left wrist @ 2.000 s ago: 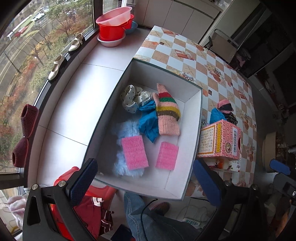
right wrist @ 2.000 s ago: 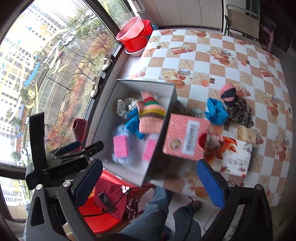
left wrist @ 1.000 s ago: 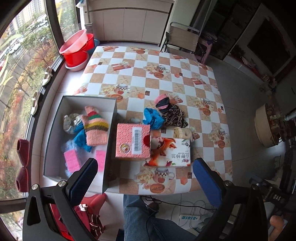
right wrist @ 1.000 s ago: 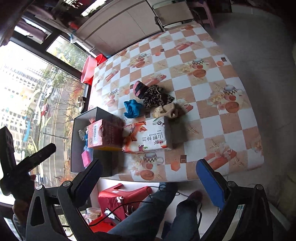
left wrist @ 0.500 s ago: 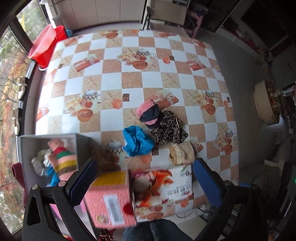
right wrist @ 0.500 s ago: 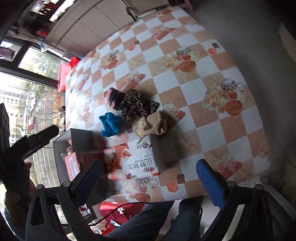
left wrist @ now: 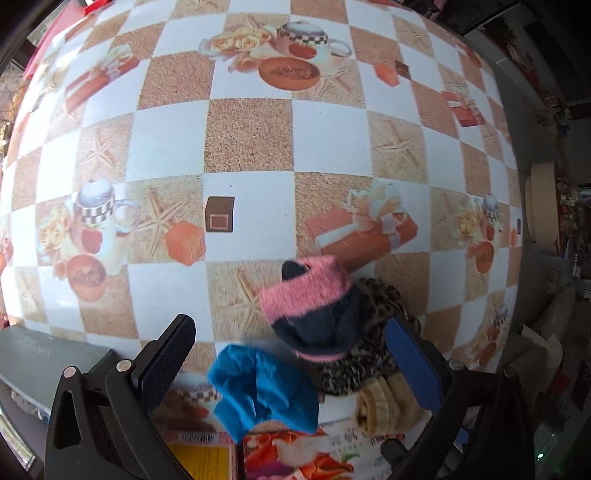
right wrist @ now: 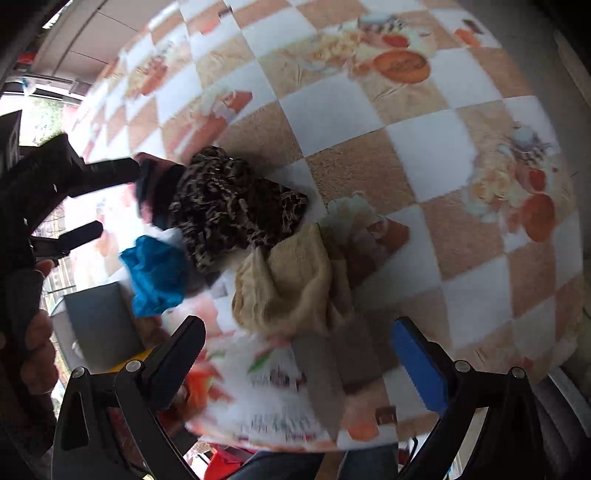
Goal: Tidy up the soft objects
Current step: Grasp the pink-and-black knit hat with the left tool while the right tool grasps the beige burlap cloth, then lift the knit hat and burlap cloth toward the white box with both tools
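Pink/navy sock (left wrist: 310, 306) btwn L gripper (left wrist: 288, 354) fingers | no contact

Checkered tablecloth (left wrist: 251, 147) with teapot prints; pale cabinets (right wrist: 92, 29) behind; bright window (right wrist: 40, 110) at left.

Table (left wrist: 251, 147) covered by checkered cloth, orange and white squares with teapot, starfish and gift prints. Near its front edge lies a cluster of soft items: pink-and-navy sock (left wrist: 314, 306) overlapping leopard-print cloth (right wrist: 236, 206), blue cloth (left wrist: 266, 391) just beside, beige rolled cloth (right wrist: 288, 280) touching the leopard piece. Printed tissue pack (right wrist: 273, 384) and pink box (left wrist: 201, 456) at the edge. Grey box (left wrist: 40, 362) at left corner.
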A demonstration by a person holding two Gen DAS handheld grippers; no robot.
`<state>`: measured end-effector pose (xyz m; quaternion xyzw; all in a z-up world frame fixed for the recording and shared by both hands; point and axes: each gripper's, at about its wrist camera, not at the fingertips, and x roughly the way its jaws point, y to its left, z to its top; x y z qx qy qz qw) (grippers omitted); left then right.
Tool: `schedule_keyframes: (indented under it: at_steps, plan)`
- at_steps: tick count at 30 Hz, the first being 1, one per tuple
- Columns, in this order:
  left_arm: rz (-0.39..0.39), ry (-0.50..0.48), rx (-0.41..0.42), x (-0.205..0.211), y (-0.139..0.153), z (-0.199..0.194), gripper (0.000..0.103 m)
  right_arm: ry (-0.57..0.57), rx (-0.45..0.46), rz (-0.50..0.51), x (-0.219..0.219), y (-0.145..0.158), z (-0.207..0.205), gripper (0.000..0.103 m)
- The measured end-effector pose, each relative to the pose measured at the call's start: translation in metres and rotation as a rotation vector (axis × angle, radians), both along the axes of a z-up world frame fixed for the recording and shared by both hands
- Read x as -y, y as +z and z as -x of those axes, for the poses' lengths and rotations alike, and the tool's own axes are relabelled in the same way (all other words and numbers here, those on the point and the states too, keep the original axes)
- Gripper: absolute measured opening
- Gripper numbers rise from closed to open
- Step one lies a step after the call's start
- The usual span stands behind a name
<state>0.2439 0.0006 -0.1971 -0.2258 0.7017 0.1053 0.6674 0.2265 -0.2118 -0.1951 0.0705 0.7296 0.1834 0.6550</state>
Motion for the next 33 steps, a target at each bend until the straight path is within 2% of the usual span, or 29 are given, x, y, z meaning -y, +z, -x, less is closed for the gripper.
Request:
schedule_keyframes:
  at_steps: [3,9,10,13,15,16,17,19,22,24,29,33]
  plan:
    - [0.000,-0.002,-0.025,-0.003,-0.017,-0.006,0.101,0.024,-0.016,0.034,-0.011,-0.017,-0.004,0.102]
    - [0.027,-0.057,-0.087,0.001,-0.045,-0.008,0.090,0.092,-0.009,0.096,-0.029,-0.034,-0.004,0.101]
    - [0.032,-0.055,-0.097,0.000,-0.048,-0.007,0.087,0.104,-0.005,0.109,-0.031,-0.035,-0.003,0.097]
    - [0.080,-0.073,-0.101,0.003,-0.054,-0.005,0.071,0.132,-0.007,0.116,-0.036,-0.035,0.003,0.069]
    - [0.083,-0.100,-0.079,0.005,-0.050,-0.006,0.034,0.147,0.011,0.135,-0.037,-0.032,0.005,0.054]
    - [0.102,-0.106,-0.067,0.007,-0.049,-0.007,0.028,0.148,0.021,0.134,-0.037,-0.030,0.007,0.041]
    - [0.133,-0.103,-0.063,0.008,-0.048,-0.008,0.022,0.144,0.025,0.125,-0.036,-0.028,0.007,0.036]
    - [0.162,-0.087,-0.040,0.006,-0.043,-0.008,0.021,0.125,0.034,0.111,-0.032,-0.021,0.007,0.031]
    - [0.068,-0.099,0.000,0.004,-0.026,-0.005,0.021,0.081,0.065,0.076,-0.029,-0.001,0.003,0.031]
    - [0.044,-0.091,0.038,0.000,-0.013,-0.004,0.021,0.061,0.083,0.059,-0.021,0.010,0.002,0.031]
    - [0.032,-0.083,0.105,-0.006,0.017,0.005,0.021,0.014,0.095,0.031,0.000,0.028,0.001,0.031]
    - [0.028,-0.113,0.150,0.006,0.042,0.014,0.021,-0.006,0.103,0.024,0.027,0.040,0.007,0.031]
